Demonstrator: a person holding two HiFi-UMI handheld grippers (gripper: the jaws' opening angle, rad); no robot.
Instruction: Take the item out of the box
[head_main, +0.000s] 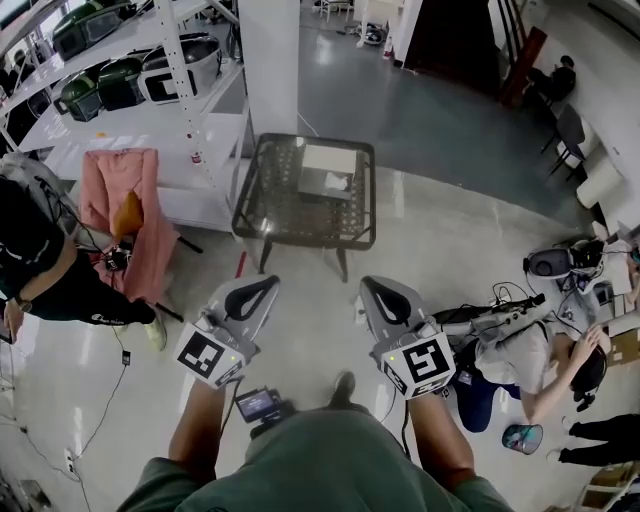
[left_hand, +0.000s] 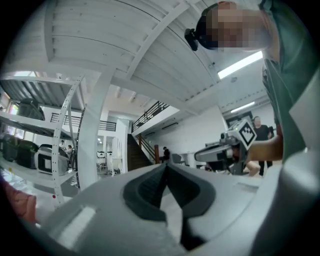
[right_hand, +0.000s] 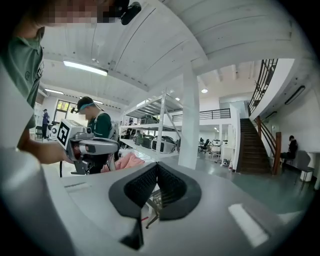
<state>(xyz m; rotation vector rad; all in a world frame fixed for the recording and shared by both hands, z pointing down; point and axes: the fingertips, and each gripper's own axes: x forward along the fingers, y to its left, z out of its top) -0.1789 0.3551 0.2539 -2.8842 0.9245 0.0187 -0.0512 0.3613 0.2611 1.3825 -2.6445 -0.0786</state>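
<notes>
Box: one (on one glass table)

The floor is glossy and polished, the table dark metal mesh, the box matt white card, the cloth soft pink fabric, the left gripper and right gripper matt grey plastic with ribbed black pads.

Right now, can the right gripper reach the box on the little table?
Probably not yet. The right gripper hangs short of the table, with floor between it and the box. Nothing blocks the way, so stepping closer should do it.
</notes>
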